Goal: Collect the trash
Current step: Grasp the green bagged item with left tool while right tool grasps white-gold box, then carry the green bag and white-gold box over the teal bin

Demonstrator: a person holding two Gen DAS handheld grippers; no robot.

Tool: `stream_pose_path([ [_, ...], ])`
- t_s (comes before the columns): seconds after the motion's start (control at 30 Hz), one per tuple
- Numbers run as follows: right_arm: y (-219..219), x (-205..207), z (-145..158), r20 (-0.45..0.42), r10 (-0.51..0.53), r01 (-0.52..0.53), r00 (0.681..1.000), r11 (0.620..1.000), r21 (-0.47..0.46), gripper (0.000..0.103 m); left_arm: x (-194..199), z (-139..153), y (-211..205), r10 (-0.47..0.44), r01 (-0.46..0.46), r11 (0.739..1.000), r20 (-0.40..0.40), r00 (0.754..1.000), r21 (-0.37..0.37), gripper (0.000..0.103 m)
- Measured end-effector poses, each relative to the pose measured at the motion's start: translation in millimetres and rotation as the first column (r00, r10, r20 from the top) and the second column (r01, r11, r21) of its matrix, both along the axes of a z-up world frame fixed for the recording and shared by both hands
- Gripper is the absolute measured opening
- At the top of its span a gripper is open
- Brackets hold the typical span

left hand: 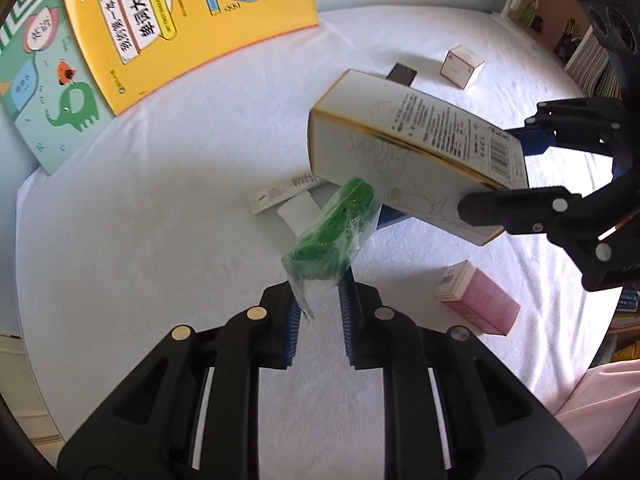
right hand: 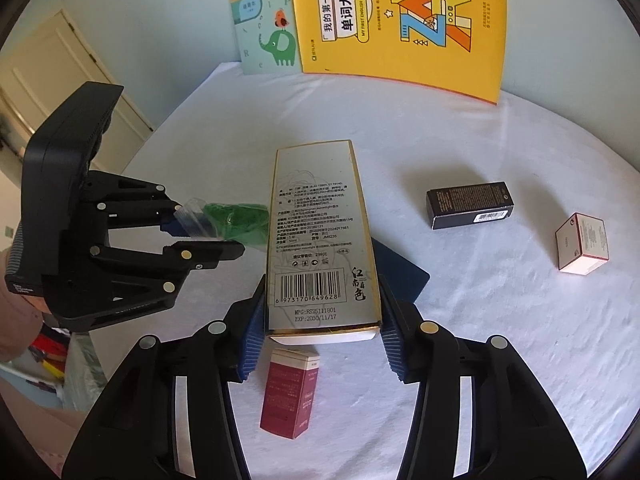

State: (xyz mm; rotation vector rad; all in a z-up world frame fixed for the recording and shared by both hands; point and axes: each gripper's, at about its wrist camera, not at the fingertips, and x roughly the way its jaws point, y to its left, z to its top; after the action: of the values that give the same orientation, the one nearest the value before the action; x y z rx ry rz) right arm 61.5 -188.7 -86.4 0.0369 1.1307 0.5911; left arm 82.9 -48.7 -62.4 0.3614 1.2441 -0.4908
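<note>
My left gripper (left hand: 318,310) is shut on the clear tail of a plastic bag with green contents (left hand: 334,232), held above the white table; it also shows in the right wrist view (right hand: 232,222). My right gripper (right hand: 322,320) is shut on a tall white box with gold edges and a barcode (right hand: 320,232), held above the table. In the left wrist view the box (left hand: 404,140) sits just right of and above the bag, with the right gripper (left hand: 516,172) at its barcode end.
A pink-red box (right hand: 292,392) lies below the held box, also in the left wrist view (left hand: 476,296). A black box (right hand: 468,204) and a small white box (right hand: 582,244) lie to the right. A flat white carton (left hand: 284,192) lies under the bag. Yellow (right hand: 400,24) and green (right hand: 264,20) books stand at the back.
</note>
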Motion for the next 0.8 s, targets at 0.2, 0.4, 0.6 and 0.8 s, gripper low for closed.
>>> stream_pose_path([
  [0.2,7.5,-7.4,22.6,0.054,0.033,-0.034,0.998,0.999,0.01,0.05,-16.8,22.9,13.6,0.06,-0.06,0.998,0.047,0.997,-0.003,0.016],
  [0.4,25.5,-16.6,39.7,0.102,0.095,-0.097,0.99,0.995,0.012,0.05,-35.8,41.8,38.6,0.152,-0.153,0.988,0.093,0.984,-0.002,0.016],
  [0.6,52.4,-29.6,48.9,0.158,0.188,-0.192,0.969,0.981,0.008,0.05,-62.8,55.2,70.2,0.27,-0.273,0.962,0.12,0.955,0.01,0.016],
  [0.8,85.1,-43.6,57.4,0.175,0.278,-0.291,0.944,0.955,0.053,0.05,-94.1,64.4,102.9,0.372,-0.379,0.925,0.136,0.918,0.026,0.016],
])
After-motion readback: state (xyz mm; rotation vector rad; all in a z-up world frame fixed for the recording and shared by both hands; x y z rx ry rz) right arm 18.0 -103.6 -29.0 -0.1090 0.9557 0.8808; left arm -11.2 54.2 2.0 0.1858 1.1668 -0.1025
